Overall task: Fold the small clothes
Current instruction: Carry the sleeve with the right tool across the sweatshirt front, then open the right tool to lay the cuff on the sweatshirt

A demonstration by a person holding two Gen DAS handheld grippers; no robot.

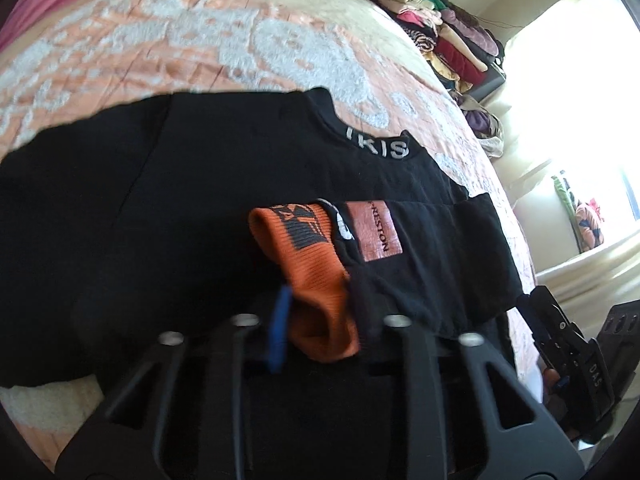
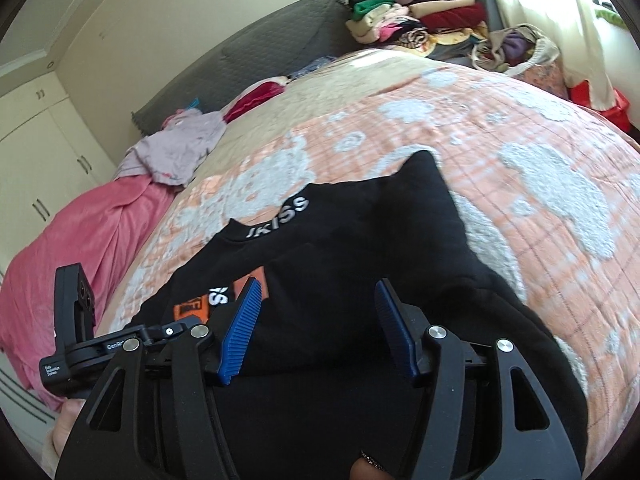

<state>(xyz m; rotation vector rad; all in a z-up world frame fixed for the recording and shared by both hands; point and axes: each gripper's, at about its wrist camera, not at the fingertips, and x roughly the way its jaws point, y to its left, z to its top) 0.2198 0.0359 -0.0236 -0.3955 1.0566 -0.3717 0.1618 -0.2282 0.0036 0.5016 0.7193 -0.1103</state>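
A black sweatshirt [image 1: 192,208] with white collar lettering lies flat on the bed; it also shows in the right wrist view [image 2: 360,272]. Its orange cuff [image 1: 316,276] is folded across the chest beside a brown patch [image 1: 374,232]. My left gripper [image 1: 316,320] is shut on the orange cuff and sleeve, one blue pad visible beside the cloth. My right gripper [image 2: 318,328] is open and empty, its blue pads [image 2: 240,332] hovering over the sweatshirt's lower body. The left gripper's body [image 2: 80,340] shows at the left of the right wrist view.
The bed has a peach and white patterned quilt [image 2: 500,152]. A pink blanket [image 2: 80,240] and a lilac garment [image 2: 180,148] lie at its left side. Stacked folded clothes [image 2: 420,16] sit beyond the bed's far end. A bright window [image 1: 580,80] is at the right.
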